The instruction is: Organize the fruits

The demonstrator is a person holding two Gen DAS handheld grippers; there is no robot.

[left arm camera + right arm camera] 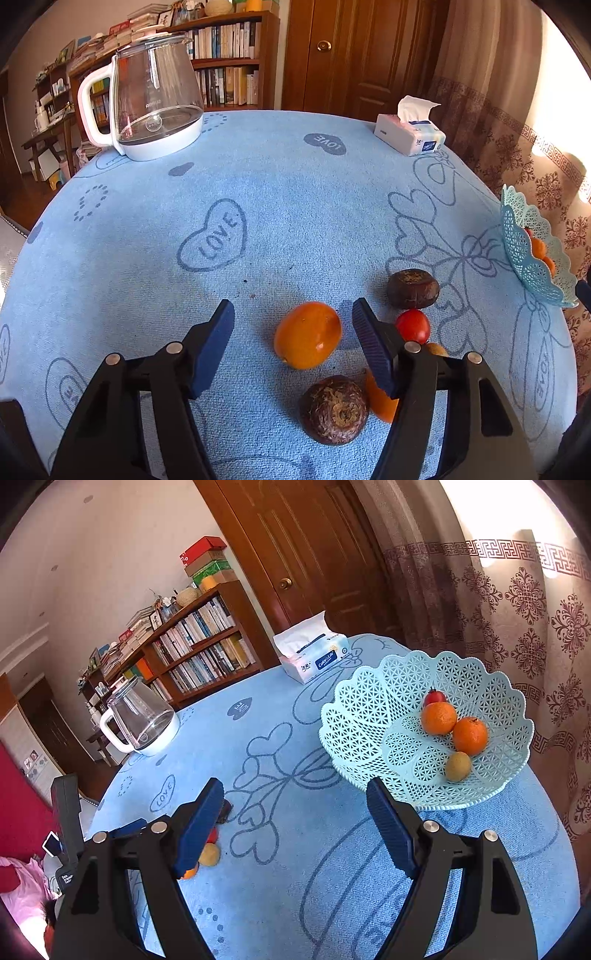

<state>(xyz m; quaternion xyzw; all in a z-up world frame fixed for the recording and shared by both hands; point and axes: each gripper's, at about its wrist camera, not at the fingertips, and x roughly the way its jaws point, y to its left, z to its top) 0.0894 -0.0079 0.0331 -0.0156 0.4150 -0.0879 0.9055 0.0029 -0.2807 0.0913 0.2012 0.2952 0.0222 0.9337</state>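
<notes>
In the left wrist view my left gripper (293,314) is open, with an orange fruit (307,335) lying on the blue cloth between its fingertips. A brown round fruit (334,409) lies nearer me, another brown one (413,288) farther right, and a small red fruit (413,325) beside the right finger. A second orange fruit (380,400) is partly hidden by that finger. In the right wrist view my right gripper (295,794) is open and empty, just left of the pale blue lattice basket (354,716), which holds two oranges (439,718), a red fruit (434,697) and a kiwi-like fruit (458,766).
A glass kettle (155,96) stands at the table's far left and a tissue pack (410,133) at the far right. The basket's rim (524,243) shows at the right edge of the left wrist view. The round table's edge drops off to a curtain on the right.
</notes>
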